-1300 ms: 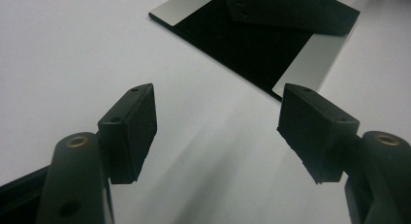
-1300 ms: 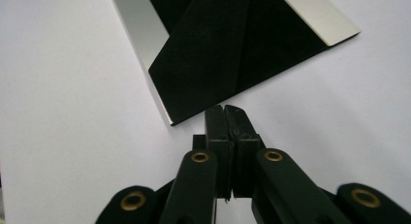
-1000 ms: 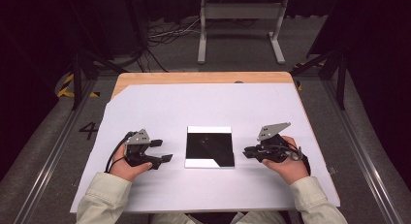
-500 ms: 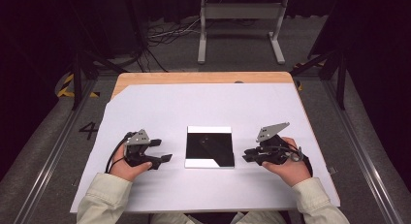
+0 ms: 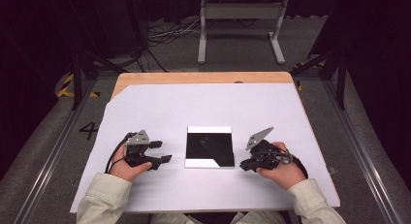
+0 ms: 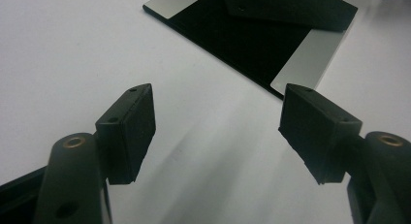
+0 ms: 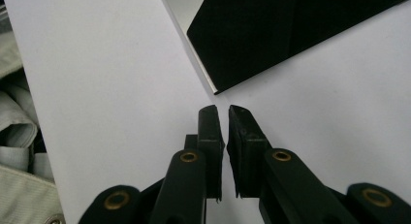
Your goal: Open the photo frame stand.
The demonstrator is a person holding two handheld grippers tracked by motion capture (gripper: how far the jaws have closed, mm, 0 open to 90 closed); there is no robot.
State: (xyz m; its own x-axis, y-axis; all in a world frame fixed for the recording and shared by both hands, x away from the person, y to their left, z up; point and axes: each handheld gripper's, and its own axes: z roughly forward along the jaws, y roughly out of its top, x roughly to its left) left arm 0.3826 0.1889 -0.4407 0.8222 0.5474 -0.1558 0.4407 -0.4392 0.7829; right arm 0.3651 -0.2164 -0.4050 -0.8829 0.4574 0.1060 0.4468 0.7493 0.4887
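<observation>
A glossy black square plate (image 5: 209, 146) with a pale strip along one edge lies flat in the middle of the white sheet (image 5: 203, 103). To its left, my left gripper (image 5: 162, 152) rests on the sheet. Its jaws stand wide open and hold nothing, and they point at the plate (image 6: 252, 35) in the left gripper view (image 6: 218, 122). My right gripper (image 5: 244, 165) lies to the right of the plate, near its front right corner (image 7: 215, 90). Its jaws have just been closing on nothing. In the right gripper view (image 7: 224, 112) only a thin slit separates the pads.
The white sheet covers most of a wooden tabletop (image 5: 203, 77). Beyond the table's far edge stand a grey metal frame (image 5: 240, 25) and loose cables (image 5: 160, 37) on the floor. Dark rails run along both sides. The person's sleeves come in at the front edge.
The right gripper's jaws have drawn together and the hand has shifted slightly. The left gripper and the plate have kept still.
</observation>
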